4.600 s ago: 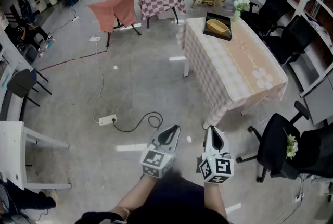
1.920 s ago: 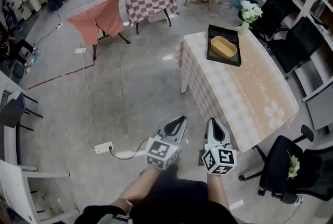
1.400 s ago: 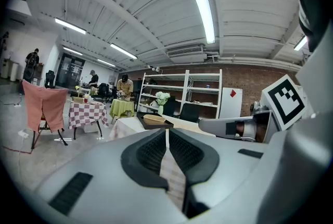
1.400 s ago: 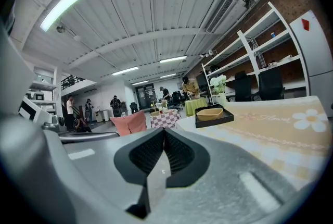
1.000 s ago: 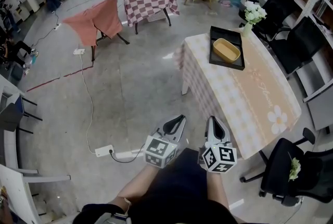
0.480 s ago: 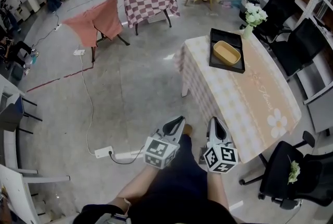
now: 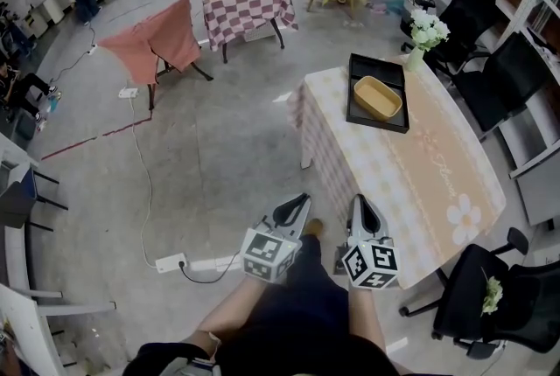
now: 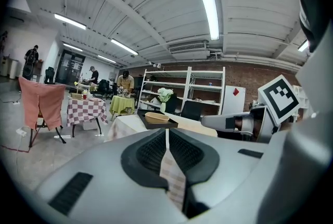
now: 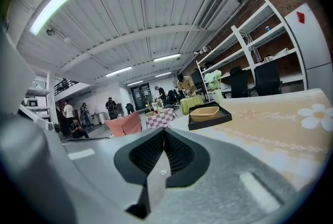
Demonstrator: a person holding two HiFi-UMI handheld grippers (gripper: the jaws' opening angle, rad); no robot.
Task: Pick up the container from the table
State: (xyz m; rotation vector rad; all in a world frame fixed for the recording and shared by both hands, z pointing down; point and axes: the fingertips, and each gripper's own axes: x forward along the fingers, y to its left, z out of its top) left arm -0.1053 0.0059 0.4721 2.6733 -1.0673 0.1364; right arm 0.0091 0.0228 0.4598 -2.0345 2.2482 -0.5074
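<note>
A shallow tan container [image 7: 378, 97] lies in a black tray [image 7: 374, 62] at the far end of a table [image 7: 420, 177] covered with a peach checked cloth. Both grippers are held side by side in front of the person, short of the table's near corner. The left gripper [image 7: 296, 206] is shut and empty, and so is the right gripper [image 7: 360, 205]. The left gripper view shows its pads [image 8: 156, 152] meeting, with the container [image 8: 156, 116] far beyond. In the right gripper view the container [image 9: 204, 112] sits in its tray [image 9: 210, 122], well ahead of the closed pads [image 9: 177, 155].
A white vase of flowers [image 7: 424, 29] stands just beyond the tray. Black office chairs [image 7: 468, 278] line the table's right side, with shelves behind them. On the floor to the left lie a power strip [image 7: 169, 263] and its cable. Farther off are a pink-draped stand [image 7: 153, 38] and a checked table [image 7: 243, 3].
The table and container have drawn much closer and larger since the earliest frame. Both grippers keep the same side-by-side pose and stay shut. A foot now shows between them.
</note>
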